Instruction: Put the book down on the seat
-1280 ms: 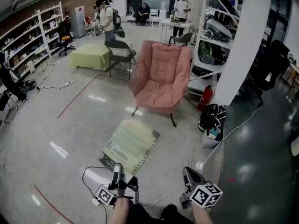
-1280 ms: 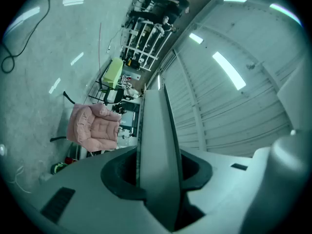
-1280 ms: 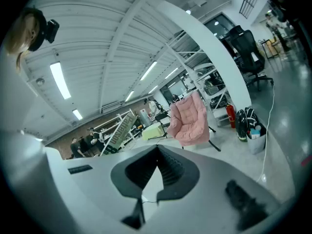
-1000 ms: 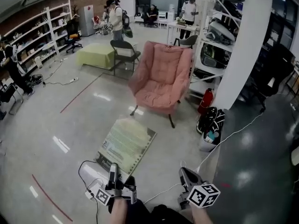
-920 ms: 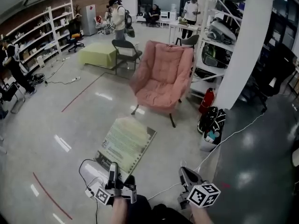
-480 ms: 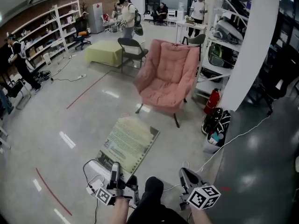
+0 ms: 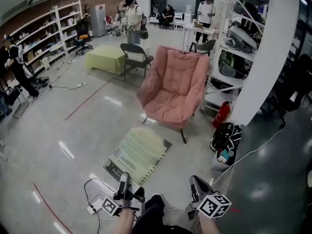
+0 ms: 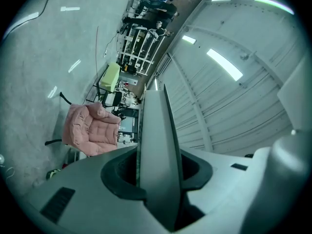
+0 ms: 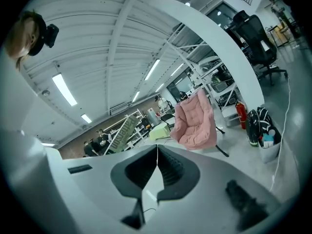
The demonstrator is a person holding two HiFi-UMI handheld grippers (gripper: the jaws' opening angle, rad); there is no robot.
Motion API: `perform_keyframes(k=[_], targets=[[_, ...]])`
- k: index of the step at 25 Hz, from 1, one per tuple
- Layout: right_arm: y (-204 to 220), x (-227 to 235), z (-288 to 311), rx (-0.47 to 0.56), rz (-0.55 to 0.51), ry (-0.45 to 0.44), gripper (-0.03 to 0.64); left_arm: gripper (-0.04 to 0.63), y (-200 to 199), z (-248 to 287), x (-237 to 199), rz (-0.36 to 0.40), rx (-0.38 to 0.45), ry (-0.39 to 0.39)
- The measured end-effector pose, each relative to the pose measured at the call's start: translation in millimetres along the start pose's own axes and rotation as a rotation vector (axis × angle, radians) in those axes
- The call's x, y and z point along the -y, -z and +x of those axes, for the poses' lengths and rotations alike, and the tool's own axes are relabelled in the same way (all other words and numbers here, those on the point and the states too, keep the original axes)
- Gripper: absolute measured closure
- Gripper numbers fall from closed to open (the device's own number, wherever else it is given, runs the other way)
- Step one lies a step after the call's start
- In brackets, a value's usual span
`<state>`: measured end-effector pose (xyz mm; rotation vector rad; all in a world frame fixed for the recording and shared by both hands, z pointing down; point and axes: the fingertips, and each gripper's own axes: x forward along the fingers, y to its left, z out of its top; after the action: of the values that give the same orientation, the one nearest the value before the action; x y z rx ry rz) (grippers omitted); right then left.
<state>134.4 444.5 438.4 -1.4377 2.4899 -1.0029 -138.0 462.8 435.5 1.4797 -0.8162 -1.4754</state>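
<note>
A large flat book point(image 7: 140, 152) with a pale green cover hangs over the floor, and my left gripper point(image 7: 124, 181) is shut on its near edge. In the left gripper view the book point(image 8: 155, 140) stands edge-on between the jaws of the left gripper point(image 8: 157, 172). The pink padded armchair point(image 7: 173, 86) stands ahead with nothing on its seat point(image 7: 165, 112). My right gripper point(image 7: 195, 184) is low at the right, shut and holding nothing. The right gripper view has the right gripper point(image 9: 157, 152), the armchair point(image 9: 195, 120) and the book point(image 9: 123, 130) beyond the jaws.
A white pillar point(image 7: 267, 57) rises right of the armchair, with a black bag point(image 7: 225, 136) and a red fire extinguisher point(image 7: 222, 114) at its foot. A dark folding chair point(image 7: 134, 57) and a green table point(image 7: 106, 58) stand behind. Cables point(image 7: 92, 186) lie near my feet. People stand far back.
The view has drifted toward the armchair, which now looks a little larger. A dark shoe has come into view between the grippers. The left gripper still holds the book.
</note>
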Motion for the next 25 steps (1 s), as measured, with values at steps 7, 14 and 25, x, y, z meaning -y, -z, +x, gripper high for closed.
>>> perform_keyframes(k=[7,14,25], targets=[[-32,23,58,0.007,0.028,0.039,0.604,0.431,-8,69,-20,-0.013,-0.027,0.000],[-51,26,112,0.010,0.062,0.058,0.604,0.431,-21,121,-41,-0.022,-0.076,-0.029],[-64,23,172,0.011,0.048,0.051,0.604,0.431,-39,165,-80,-0.037,-0.127,-0.101]])
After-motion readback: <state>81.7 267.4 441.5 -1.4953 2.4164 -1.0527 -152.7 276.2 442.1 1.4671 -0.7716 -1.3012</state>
